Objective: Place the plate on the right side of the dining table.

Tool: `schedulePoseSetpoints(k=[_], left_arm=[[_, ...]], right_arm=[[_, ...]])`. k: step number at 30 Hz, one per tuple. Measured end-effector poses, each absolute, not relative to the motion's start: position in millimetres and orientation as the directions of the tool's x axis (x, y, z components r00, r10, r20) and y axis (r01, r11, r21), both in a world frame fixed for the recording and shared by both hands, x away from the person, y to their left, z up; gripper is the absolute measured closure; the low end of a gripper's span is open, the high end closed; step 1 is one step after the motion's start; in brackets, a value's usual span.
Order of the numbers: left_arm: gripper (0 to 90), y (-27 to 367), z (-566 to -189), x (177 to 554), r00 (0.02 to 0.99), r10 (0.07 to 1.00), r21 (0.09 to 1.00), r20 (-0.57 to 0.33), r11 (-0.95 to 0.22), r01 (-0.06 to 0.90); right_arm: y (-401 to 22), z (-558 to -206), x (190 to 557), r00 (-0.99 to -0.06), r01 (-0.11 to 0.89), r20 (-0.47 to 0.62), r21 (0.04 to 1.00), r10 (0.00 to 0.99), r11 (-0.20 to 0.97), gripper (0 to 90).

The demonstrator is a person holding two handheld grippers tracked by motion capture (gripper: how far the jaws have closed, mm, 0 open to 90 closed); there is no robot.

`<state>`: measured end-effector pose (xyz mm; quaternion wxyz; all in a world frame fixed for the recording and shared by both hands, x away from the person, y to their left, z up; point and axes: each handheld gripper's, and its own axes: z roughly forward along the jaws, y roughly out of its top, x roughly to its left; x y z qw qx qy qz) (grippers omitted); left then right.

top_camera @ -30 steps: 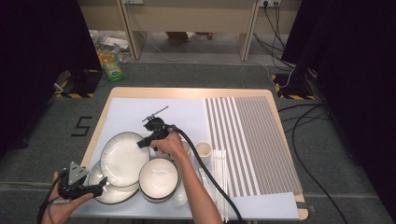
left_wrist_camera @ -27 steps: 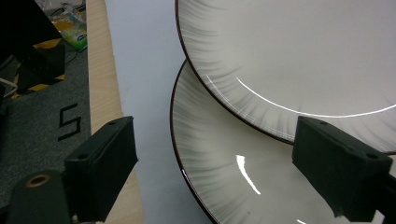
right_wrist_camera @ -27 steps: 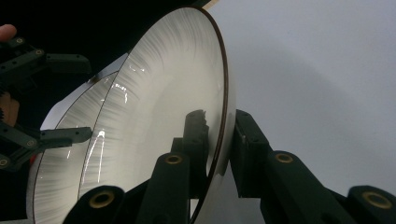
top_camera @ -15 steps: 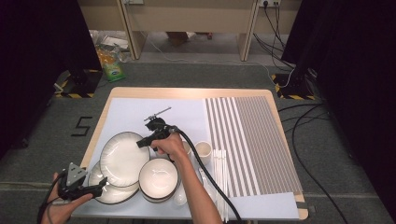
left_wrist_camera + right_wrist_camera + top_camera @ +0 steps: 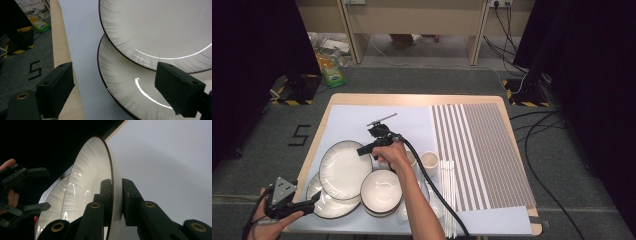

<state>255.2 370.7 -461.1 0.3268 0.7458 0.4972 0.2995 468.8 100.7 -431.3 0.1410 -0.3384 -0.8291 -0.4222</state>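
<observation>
High view: mat (image 5: pixel 404 125) on wooden table (image 5: pixel 412 98), grey floor (image 5: pixel 422 80); right hand-held gripper (image 5: pixel 361 150) clamps plate (image 5: pixel 341 171), left hand-held gripper (image 5: pixel 315 199) open.

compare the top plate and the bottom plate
The top plate has its rim clamped in the right gripper; the bottom plate has no jaws pressing on it. The top plate shows whole; the bottom plate is partly hidden under it. Both are white with dark rims.

Wooden table (image 5: pixel 412 98) under white sheet (image 5: pixel 362 120) and striped mat (image 5: pixel 482 150)
</observation>
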Motion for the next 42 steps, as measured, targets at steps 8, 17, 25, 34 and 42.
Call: schedulePoseSetpoints(k=[8, 17, 25, 34, 42], left_arm=[[14.9, 389.7, -462.8, 234.8, 0.388, 0.921, 0.766, 0.026, -0.267, 0.584], [14.9, 408.5, -457.9, 216.3, 0.454, 0.89, 0.738, -0.039, -0.281, 0.613], [14.9, 411.8, -462.3, 213.8, 0.489, 0.871, 0.705, -0.054, -0.314, 0.636], [15.1, 394.4, -486.5, 226.1, 0.536, 0.841, 0.648, -0.068, -0.371, 0.665], [14.4, 387.6, -493.5, 229.4, 0.547, 0.835, 0.641, -0.055, -0.391, 0.661]], right_arm=[[103.5, -427.7, 469.2, -0.732, 0.679, 0.525, 0.618, 0.434, 0.397, 79.0], [105.2, -420.0, 470.9, -0.731, 0.679, 0.52, 0.621, 0.442, 0.391, 78.0], [109.2, -409.4, 473.5, -0.74, 0.668, 0.512, 0.637, 0.437, 0.384, 75.8], [111.1, -398.6, 475.6, -0.742, 0.662, 0.492, 0.644, 0.454, 0.383, 75.7], [108.3, -389.8, 480.4, -0.735, 0.666, 0.504, 0.661, 0.454, 0.345, 75.6]])
